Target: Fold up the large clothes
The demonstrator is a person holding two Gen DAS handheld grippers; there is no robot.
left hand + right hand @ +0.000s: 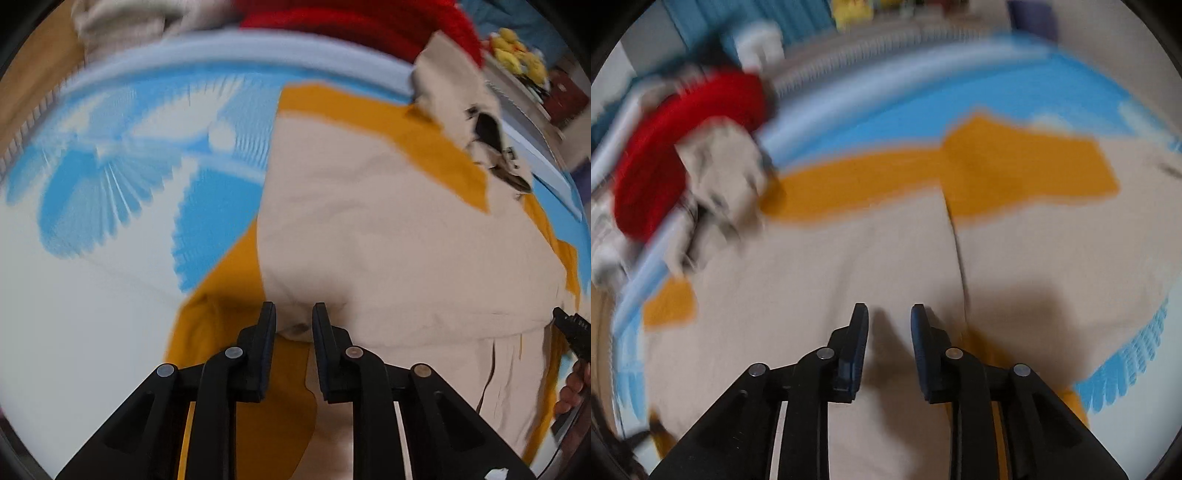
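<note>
Beige coat (388,236) w/ mustard lining lies spread on the blue-and-white bed sheet (122,155). Left gripper (293,314) has an edge fold of it between its fingers, prob pinched, but there's a gap so can't tell 100%. Right gripper (889,314) is parted, holding nothing, hovering over the cloth. Imo grab both corners level and keep the edge taut before folding over. Count: 1 coat, 1 red sweater (683,155), 2 grippers.
</note>
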